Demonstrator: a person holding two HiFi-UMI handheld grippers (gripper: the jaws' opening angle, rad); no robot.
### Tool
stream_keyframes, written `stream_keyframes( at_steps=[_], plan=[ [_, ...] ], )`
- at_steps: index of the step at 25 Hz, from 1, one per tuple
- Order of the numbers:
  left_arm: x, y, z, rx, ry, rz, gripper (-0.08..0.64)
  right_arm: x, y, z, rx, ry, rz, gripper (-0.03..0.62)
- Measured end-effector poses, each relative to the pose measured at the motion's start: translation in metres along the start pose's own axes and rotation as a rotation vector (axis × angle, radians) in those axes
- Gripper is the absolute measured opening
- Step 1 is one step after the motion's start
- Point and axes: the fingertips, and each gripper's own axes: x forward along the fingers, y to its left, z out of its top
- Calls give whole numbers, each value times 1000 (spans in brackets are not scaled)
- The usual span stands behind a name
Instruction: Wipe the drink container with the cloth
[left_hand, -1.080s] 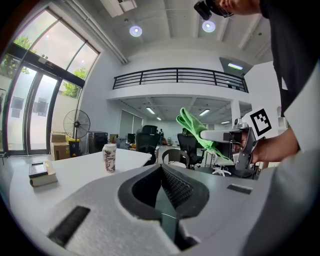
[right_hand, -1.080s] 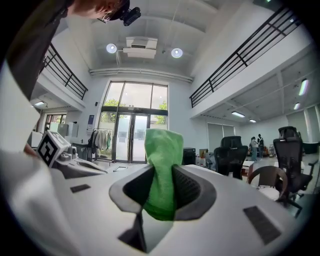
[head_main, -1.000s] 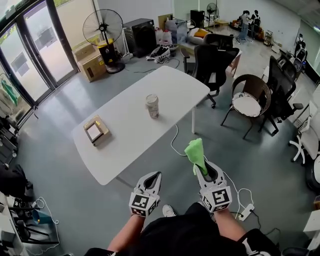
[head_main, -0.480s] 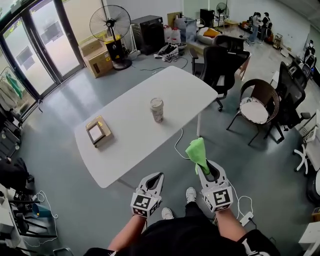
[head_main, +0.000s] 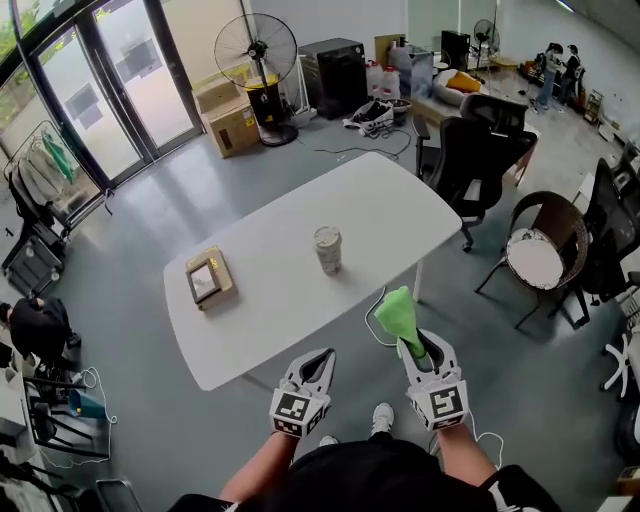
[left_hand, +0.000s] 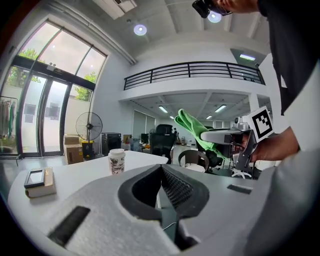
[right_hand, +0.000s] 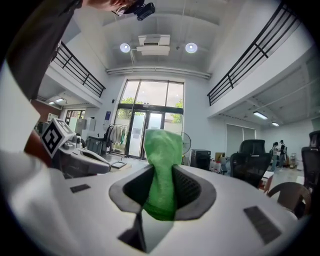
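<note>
Already your right gripper (head_main: 416, 346) clamps the crumpled green cloth (head_main: 396, 312) for wiping the printed paper cup (head_main: 327, 249) standing mid-way on the white table (head_main: 280, 295), while your left gripper (head_main: 321, 357) is closed and empty.

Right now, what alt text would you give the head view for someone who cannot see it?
A person standing short of a white rounded table holds two grey grippers: the right gripper is shut on a bright green cloth, the left gripper shut and empty. A white lidded paper cup stands mid-table, with a flat tan box nearer the left end.
</note>
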Motion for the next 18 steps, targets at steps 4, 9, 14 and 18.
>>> stream_keyframes(
  at_steps=[4,9,14,18],
  plan=[
    [23,6,8,2,0,55,14,21,-23,-3,-24,-11,63,120],
    [41,11,8,-10,2,137,14,41,-42,3,-31,-35,146,120],
    [49,25,11,-36,-1,213,14,67,-52,3,-79,-43,213,120],
    [49,46,8,-51,8,256,14,96,-45,4,-83,-41,254,120]
  ],
)
